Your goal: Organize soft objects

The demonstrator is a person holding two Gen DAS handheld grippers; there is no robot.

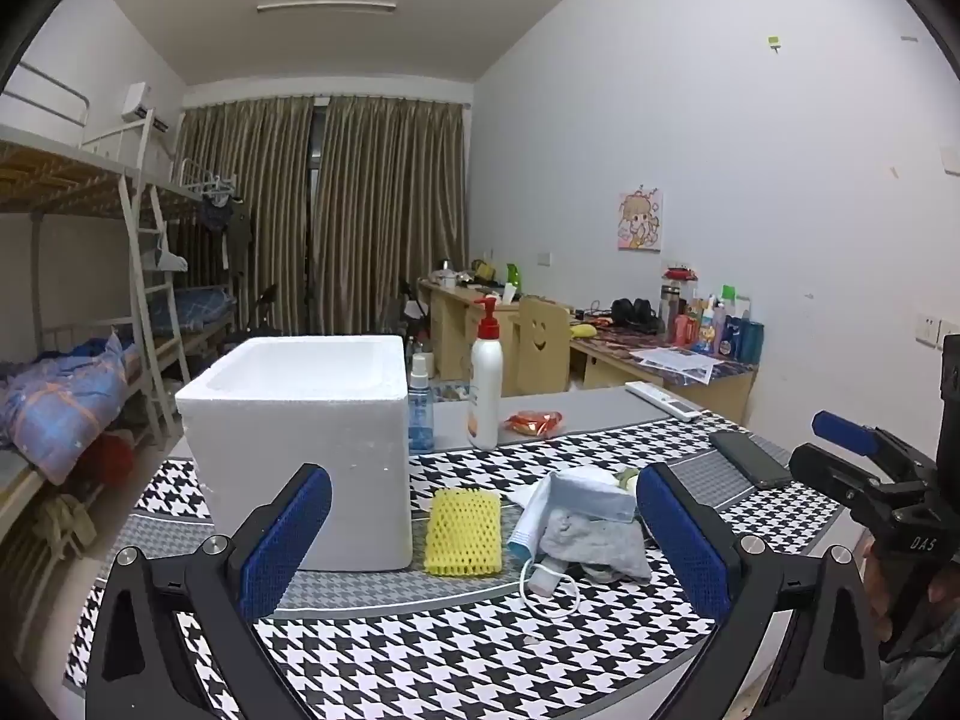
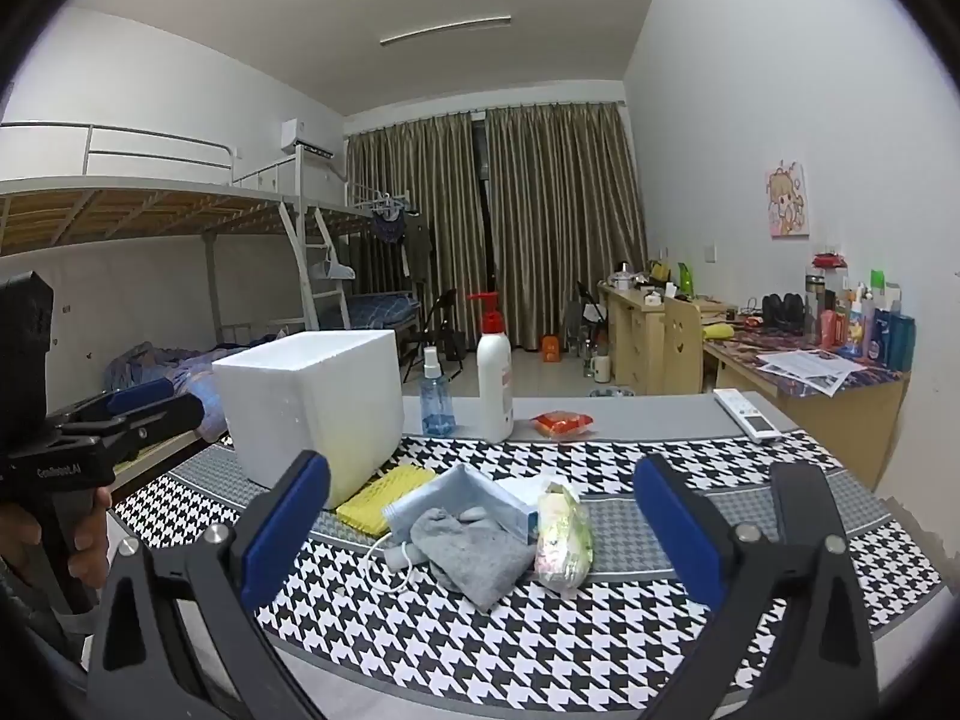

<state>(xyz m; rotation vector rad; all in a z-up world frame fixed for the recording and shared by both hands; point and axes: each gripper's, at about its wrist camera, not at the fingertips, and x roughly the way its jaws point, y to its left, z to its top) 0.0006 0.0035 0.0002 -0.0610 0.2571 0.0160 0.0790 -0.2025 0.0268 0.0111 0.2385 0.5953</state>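
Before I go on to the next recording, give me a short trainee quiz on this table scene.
1. True or false: the yellow foam net lies inside the white foam box.
2. Which item lies on top of the pile: (a) orange packet, (b) grey sock, (c) remote control?
3. Fill in: both the left gripper and the right gripper are ____ and hold nothing.

Key:
1. False; it lies on the checked cloth beside the box.
2. b; the sock lies over the blue face mask.
3. open
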